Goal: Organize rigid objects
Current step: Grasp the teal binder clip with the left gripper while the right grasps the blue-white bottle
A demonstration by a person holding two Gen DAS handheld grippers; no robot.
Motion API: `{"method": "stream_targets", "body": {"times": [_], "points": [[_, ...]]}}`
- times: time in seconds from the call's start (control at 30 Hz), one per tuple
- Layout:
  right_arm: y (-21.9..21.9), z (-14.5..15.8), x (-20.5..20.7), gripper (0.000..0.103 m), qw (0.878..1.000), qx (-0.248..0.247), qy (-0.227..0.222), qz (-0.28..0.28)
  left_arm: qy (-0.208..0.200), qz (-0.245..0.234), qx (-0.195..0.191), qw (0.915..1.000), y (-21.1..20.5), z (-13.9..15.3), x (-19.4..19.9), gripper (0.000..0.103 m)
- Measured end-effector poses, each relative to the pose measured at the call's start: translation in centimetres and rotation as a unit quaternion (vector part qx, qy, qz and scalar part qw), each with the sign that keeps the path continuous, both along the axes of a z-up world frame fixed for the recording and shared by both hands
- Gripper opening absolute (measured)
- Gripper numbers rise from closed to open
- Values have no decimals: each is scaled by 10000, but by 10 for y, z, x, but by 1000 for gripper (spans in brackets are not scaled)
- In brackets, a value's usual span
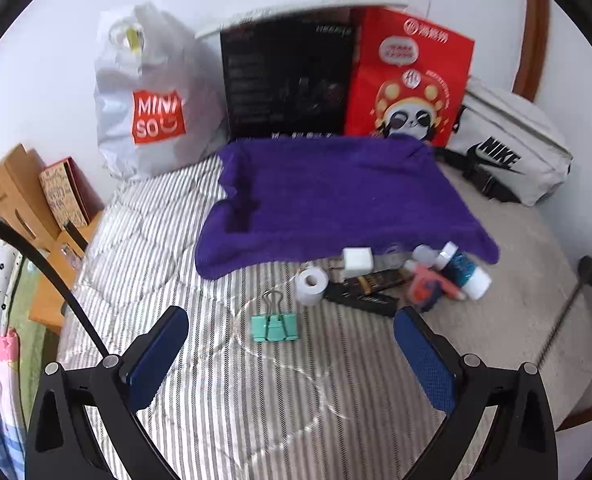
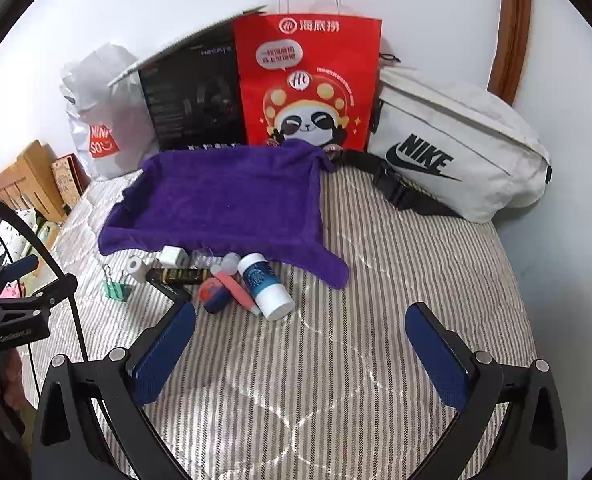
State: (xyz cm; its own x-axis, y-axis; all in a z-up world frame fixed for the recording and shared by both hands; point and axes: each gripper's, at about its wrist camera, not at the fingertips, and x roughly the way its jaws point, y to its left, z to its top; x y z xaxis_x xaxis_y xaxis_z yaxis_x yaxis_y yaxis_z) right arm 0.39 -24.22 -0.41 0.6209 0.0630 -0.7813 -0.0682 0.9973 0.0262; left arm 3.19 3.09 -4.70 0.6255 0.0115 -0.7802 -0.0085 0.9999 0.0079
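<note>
A purple towel (image 1: 328, 196) (image 2: 231, 204) lies spread on the striped bed. Along its near edge lie small rigid objects: a green binder clip (image 1: 273, 326) (image 2: 115, 290), a white tape roll (image 1: 312, 285) (image 2: 137, 267), a white charger cube (image 1: 358, 261) (image 2: 173, 258), a black-gold tube (image 1: 376, 282) (image 2: 179, 276), an orange-blue ball-like item (image 1: 424, 290) (image 2: 213, 296), a pink tube (image 2: 237, 290) and a white bottle with a blue label (image 1: 466, 274) (image 2: 265, 286). My left gripper (image 1: 291, 344) is open and empty, just short of the binder clip. My right gripper (image 2: 300, 344) is open and empty, near the bottle.
Against the wall stand a white Miniso bag (image 1: 151, 96) (image 2: 99, 120), a black box (image 1: 287, 76) (image 2: 195, 100), a red panda paper bag (image 1: 412, 80) (image 2: 308, 80) and a white Nike waist bag (image 1: 508, 144) (image 2: 456, 144). A wooden shelf (image 1: 19, 200) stands left of the bed.
</note>
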Motion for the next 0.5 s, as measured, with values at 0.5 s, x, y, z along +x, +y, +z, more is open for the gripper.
{"method": "stream_targets", "body": {"times": [0.5], "points": [[-5, -47, 14, 100, 9989, -321, 352, -12, 410, 293, -200, 9985, 20, -96, 35, 94]]}}
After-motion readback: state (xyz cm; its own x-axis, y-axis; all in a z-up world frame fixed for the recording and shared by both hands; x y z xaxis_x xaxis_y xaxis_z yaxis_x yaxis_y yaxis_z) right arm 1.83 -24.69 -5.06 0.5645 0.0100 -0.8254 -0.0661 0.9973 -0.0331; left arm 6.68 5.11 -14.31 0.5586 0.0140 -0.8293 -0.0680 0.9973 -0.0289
